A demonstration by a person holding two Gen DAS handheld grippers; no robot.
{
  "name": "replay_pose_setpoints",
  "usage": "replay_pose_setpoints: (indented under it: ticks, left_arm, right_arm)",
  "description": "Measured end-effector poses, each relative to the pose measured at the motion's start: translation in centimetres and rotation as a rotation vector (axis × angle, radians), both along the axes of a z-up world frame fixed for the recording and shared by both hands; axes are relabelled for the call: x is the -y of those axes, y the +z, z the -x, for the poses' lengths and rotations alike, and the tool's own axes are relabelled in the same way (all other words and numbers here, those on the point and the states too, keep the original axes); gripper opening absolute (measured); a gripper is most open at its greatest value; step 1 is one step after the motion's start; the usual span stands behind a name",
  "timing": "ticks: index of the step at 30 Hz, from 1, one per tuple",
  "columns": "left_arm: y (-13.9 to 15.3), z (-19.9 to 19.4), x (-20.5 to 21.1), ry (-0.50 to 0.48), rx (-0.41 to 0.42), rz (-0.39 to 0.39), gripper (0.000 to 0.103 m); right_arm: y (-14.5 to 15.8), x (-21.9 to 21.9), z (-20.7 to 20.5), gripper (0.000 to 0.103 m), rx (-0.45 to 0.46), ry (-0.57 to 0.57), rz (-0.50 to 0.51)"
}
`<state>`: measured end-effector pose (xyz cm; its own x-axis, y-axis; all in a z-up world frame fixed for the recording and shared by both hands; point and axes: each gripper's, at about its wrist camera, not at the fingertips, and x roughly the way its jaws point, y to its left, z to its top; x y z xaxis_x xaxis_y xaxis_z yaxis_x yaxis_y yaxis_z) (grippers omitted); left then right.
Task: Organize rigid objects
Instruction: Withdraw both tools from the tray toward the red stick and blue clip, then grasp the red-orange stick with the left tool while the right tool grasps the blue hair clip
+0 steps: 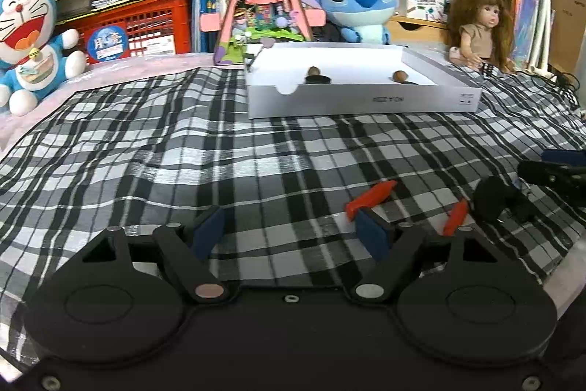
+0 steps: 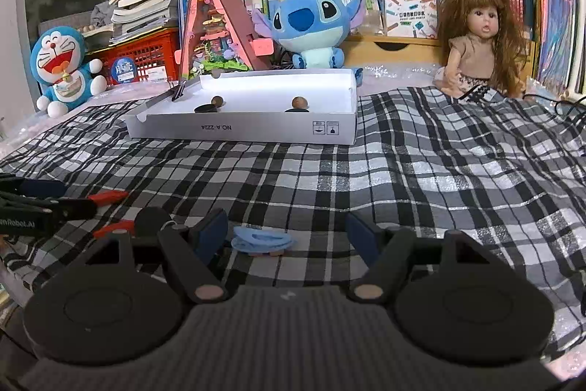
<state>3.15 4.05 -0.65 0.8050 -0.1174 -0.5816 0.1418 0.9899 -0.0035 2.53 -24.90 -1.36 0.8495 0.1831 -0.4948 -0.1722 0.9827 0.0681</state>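
From my left cam the black lump (image 1: pixel 494 202) at 4 o'clock is too dark to make out, and the right gripper (image 1: pixel 556 171) beside it is chopped by the frame edge. The box wall (image 1: pixel 362 103) hides the bottoms of the dark discs (image 1: pixel 317 79) inside. On the right cam, the blue thing (image 2: pixel 262 240) at 6 o'clock is partly behind my finger (image 2: pixel 208 235), can't tell what it is.
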Motion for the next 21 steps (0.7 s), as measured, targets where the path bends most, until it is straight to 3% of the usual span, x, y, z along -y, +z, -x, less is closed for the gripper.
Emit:
replay_pose_setpoints:
  ticks: [11,21]
  left_arm:
    - [0.4,-0.6,-0.4,0.060,-0.016,0.000,0.078]
    - [1.0,0.7,1.1,0.058,0.000,0.089,0.078]
  right_arm:
    - [-0.2,-0.4,0.5,0.082,0.014,-0.004,0.041]
    - [-0.6,-0.9,0.3,0.082,0.013,0.008,0.052]
